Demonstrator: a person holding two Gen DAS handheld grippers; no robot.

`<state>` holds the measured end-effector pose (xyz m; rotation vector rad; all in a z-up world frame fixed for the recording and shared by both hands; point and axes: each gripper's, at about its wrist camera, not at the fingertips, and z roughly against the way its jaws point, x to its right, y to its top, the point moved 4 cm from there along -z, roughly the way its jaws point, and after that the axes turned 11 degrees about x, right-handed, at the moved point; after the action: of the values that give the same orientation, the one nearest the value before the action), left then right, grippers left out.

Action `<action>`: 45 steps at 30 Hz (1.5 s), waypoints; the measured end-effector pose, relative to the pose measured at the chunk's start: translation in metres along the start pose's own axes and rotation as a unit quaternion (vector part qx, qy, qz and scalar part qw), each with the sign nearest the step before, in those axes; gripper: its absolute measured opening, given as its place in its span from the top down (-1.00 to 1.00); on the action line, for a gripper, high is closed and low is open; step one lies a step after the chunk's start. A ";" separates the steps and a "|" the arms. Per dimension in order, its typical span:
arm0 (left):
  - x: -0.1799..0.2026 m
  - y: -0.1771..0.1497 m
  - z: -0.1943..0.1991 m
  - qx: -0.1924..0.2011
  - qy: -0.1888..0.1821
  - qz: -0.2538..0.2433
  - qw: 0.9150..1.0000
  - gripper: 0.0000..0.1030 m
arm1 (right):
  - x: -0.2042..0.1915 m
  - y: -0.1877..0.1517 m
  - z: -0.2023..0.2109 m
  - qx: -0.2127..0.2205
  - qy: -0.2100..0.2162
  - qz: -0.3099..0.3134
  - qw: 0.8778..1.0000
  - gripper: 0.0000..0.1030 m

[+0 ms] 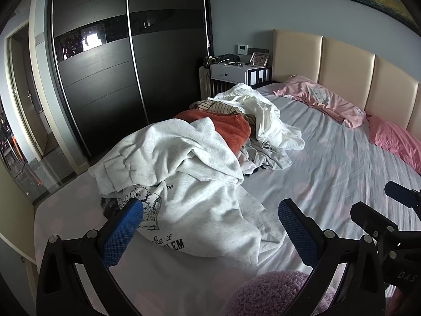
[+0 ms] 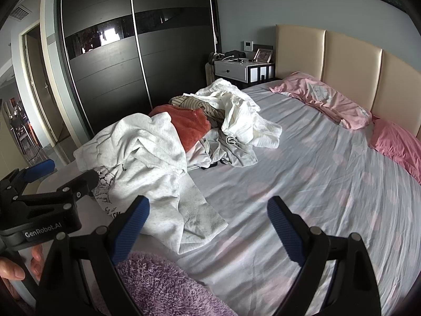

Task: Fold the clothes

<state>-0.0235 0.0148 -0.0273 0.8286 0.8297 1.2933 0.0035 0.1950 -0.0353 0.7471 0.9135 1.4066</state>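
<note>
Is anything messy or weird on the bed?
Yes. The clothes lie in a crumpled heap on the left side of the bed, none folded yet. The pale pink pillowcase by the headboard is rumpled too.

Left hand-held gripper (image 1: 210, 216) wide open above a light grey printed hoodie (image 1: 200, 200) heaped on the pale sheeted bed (image 1: 342, 163). Behind it, an orange fleece garment (image 1: 226, 126) and crumpled white cotton clothing (image 1: 263, 115). Pink pillows (image 1: 329, 100) against the beige padded headboard (image 1: 347, 63).

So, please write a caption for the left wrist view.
Open left gripper above a grey printed sweatshirt on the bed.
</note>
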 end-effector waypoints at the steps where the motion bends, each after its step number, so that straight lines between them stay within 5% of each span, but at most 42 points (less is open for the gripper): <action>1: 0.000 0.000 0.000 0.000 0.000 -0.001 1.000 -1.00 | 0.000 0.000 0.000 0.000 0.001 0.000 1.000 -0.78; 27: -0.008 -0.003 -0.012 -0.007 -0.001 0.002 1.000 -1.00 | -0.002 0.000 -0.005 0.012 0.000 0.001 1.000 -0.78; 33: -0.018 -0.004 -0.026 -0.016 -0.004 0.008 1.000 -1.00 | -0.005 0.008 -0.008 0.047 0.019 0.012 0.999 -0.79; 43: -0.071 0.001 -0.079 -0.042 -0.003 0.002 0.999 -1.00 | -0.013 0.036 -0.085 -0.008 0.094 0.008 0.996 -0.79; 45: -0.080 0.001 -0.092 -0.047 -0.002 -0.001 0.999 -1.00 | -0.018 0.036 -0.107 -0.023 0.105 0.018 0.994 -0.64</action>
<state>-0.1121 -0.0599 -0.0656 0.7548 0.7615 1.3183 -0.1065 0.1694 -0.0531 0.5907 1.0295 1.5530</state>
